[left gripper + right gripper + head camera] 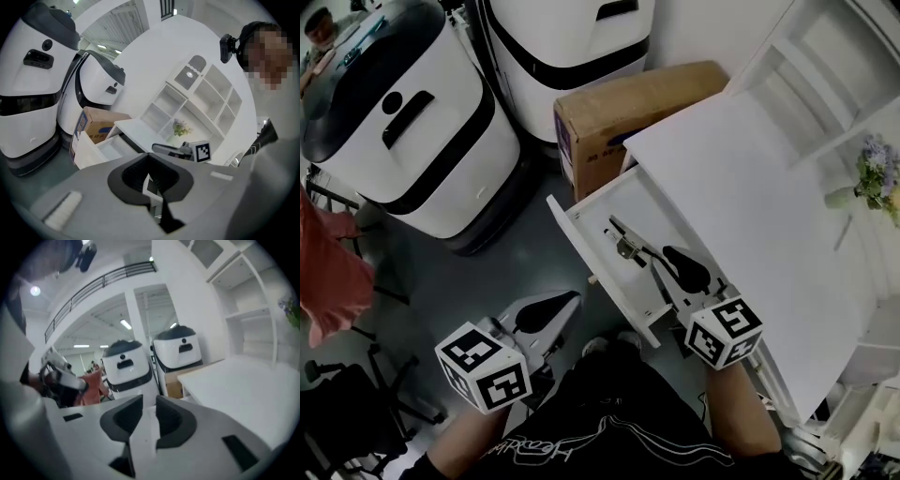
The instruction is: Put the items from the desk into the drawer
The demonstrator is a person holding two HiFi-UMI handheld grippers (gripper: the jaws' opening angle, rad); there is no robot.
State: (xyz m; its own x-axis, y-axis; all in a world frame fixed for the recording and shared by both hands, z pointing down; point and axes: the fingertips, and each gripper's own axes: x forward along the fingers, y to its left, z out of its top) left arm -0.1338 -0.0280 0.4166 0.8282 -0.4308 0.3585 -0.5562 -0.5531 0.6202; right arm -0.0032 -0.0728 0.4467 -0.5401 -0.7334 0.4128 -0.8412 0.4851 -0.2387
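Item (628,242), perhaps a slim dark tool, lies in the open drawer (598,272) mid-frame, its length running lower right toward the right gripper (680,264), jaws narrowly apart, empty; left gripper (546,311) closed, farther.

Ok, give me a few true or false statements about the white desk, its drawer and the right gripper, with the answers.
1. The white drawer of the white desk stands pulled out. True.
2. That drawer is empty. False: dark items lie in it.
3. The brown cardboard box sits on the desk top. False: it stands beside the desk, below its top.
4. The right gripper grips an item. False: its jaws stand apart with nothing between them.
5. A small bunch of pale flowers stands by the desk's shelves. True.
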